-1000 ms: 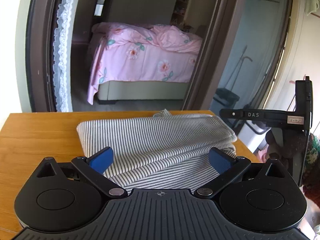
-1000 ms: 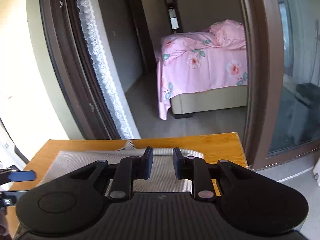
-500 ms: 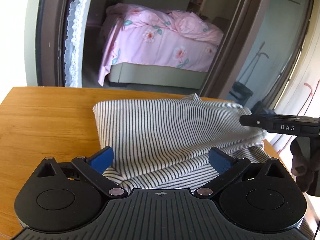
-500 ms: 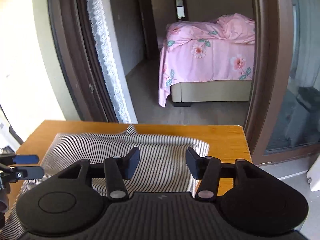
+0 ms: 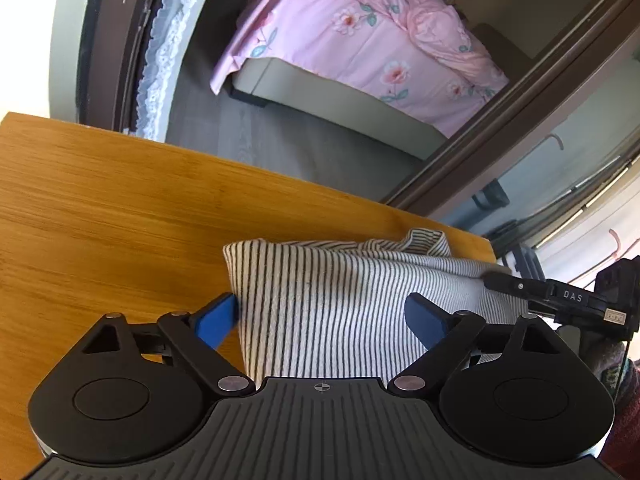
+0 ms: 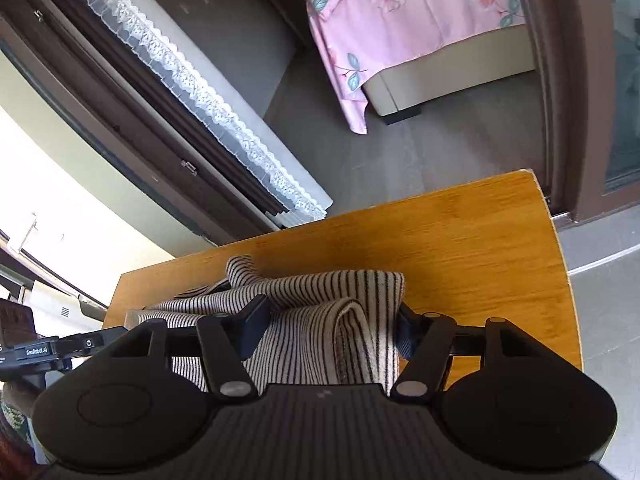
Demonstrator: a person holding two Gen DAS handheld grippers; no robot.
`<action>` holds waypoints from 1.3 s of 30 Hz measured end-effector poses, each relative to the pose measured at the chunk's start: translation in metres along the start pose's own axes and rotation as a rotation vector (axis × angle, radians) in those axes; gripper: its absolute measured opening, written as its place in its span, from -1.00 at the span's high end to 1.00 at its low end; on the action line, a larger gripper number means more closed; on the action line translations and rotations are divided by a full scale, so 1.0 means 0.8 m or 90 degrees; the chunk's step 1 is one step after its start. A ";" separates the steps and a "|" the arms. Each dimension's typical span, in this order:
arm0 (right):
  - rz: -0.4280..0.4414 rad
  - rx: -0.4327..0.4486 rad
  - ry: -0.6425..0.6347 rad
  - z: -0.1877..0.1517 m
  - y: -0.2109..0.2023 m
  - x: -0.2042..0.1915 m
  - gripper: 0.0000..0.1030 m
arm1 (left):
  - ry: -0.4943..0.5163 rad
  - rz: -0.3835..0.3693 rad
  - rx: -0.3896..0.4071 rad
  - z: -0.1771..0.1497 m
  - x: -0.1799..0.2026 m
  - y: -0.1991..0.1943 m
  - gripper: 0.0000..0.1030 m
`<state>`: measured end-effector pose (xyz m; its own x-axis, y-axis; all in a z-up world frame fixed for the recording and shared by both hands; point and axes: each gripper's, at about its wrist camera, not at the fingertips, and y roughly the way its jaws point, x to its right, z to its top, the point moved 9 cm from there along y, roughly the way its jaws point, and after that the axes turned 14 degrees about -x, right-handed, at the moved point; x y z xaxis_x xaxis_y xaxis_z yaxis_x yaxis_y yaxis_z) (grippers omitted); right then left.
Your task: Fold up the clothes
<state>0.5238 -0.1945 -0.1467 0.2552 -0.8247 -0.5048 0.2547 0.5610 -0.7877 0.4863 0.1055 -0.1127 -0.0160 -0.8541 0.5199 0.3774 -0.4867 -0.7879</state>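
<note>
A grey-and-white striped garment (image 5: 340, 292) lies folded on the wooden table (image 5: 100, 208). My left gripper (image 5: 320, 316) straddles its left part. Its jaws are closing, wide apart, with the cloth between the blue pads (image 5: 216, 322); the left pad is at the garment's left edge. My right gripper (image 6: 330, 330) straddles the right end of the garment (image 6: 320, 292). Its jaws are opening, a thick fold stands between them and partly hides the right pad. Each gripper's finger shows at the edge of the other's view: the right gripper (image 5: 560, 300), the left gripper (image 6: 60, 348).
Bare table (image 6: 460, 240) stretches right of the garment to a rounded edge, and left of it in the left wrist view. Beyond the table are a brown door frame (image 5: 500, 120), a lace curtain (image 6: 200, 80) and a bed with a pink floral cover (image 5: 360, 40).
Both grippers tilted down and came in over the garment. The right jaws went from nearly shut to wide apart. The left jaws narrowed slightly. The cloth now sits between both pairs of pads.
</note>
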 end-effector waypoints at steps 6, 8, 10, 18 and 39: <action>-0.048 0.015 -0.076 0.011 0.015 -0.023 0.40 | 0.033 0.013 0.026 0.007 0.008 0.014 -0.20; -0.062 0.034 -0.098 0.013 0.011 -0.032 0.52 | 0.044 0.036 0.034 0.006 0.007 0.014 0.10; -0.065 0.072 -0.137 0.011 -0.011 -0.053 0.54 | 0.056 0.040 0.045 0.005 0.010 0.003 0.30; -0.072 0.165 -0.327 -0.074 -0.129 -0.156 0.56 | 0.195 0.063 0.155 -0.045 0.069 -0.118 0.61; -0.134 0.129 -0.359 -0.268 -0.147 -0.175 0.62 | 0.129 -0.006 0.125 -0.233 0.054 -0.162 0.15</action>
<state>0.2583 -0.1604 -0.0591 0.6189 -0.7845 -0.0391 0.5101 0.4393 -0.7395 0.2637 0.0975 -0.0497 -0.1971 -0.8786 0.4349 0.5477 -0.4666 -0.6945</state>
